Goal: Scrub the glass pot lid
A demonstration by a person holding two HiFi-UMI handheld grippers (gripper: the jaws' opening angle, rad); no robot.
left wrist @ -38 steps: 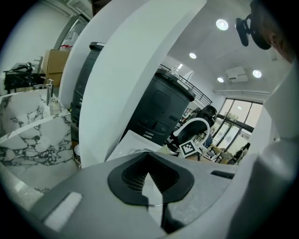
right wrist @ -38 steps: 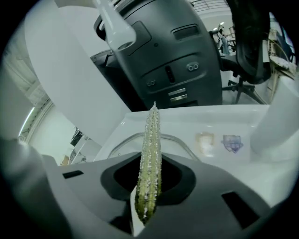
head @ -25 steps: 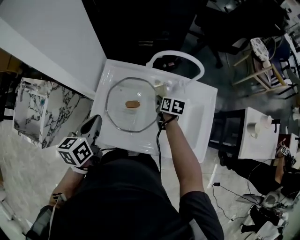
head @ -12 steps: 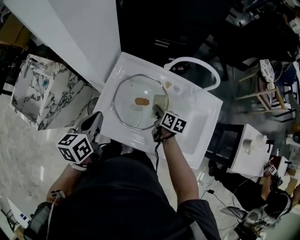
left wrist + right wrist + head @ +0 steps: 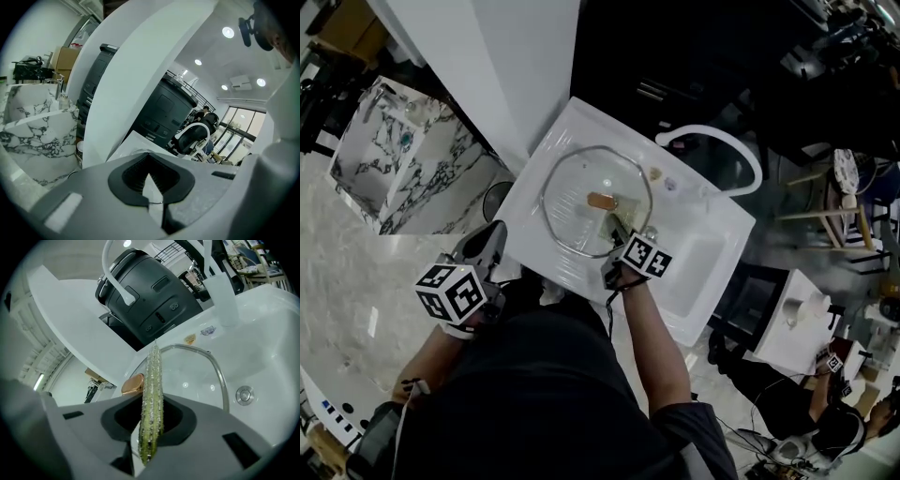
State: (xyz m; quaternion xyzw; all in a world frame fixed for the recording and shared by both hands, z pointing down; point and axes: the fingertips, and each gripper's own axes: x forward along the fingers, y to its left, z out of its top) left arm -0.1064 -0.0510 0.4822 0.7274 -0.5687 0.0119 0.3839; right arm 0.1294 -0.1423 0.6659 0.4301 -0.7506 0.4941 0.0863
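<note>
Your right gripper clamps a scouring pad over the glass pot lid, flat in the sink at eleven o'clock. Your left gripper has its jaws together, empty. The lid is likely slippery and fragile: steady its central knob.

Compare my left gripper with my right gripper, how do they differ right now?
The right gripper's jaws clamp a green scrub pad; the left gripper's jaws are shut on nothing. The right gripper sits over the glass lid in the sink; the left gripper hangs outside the sink. Both carry marker cubes.
</note>
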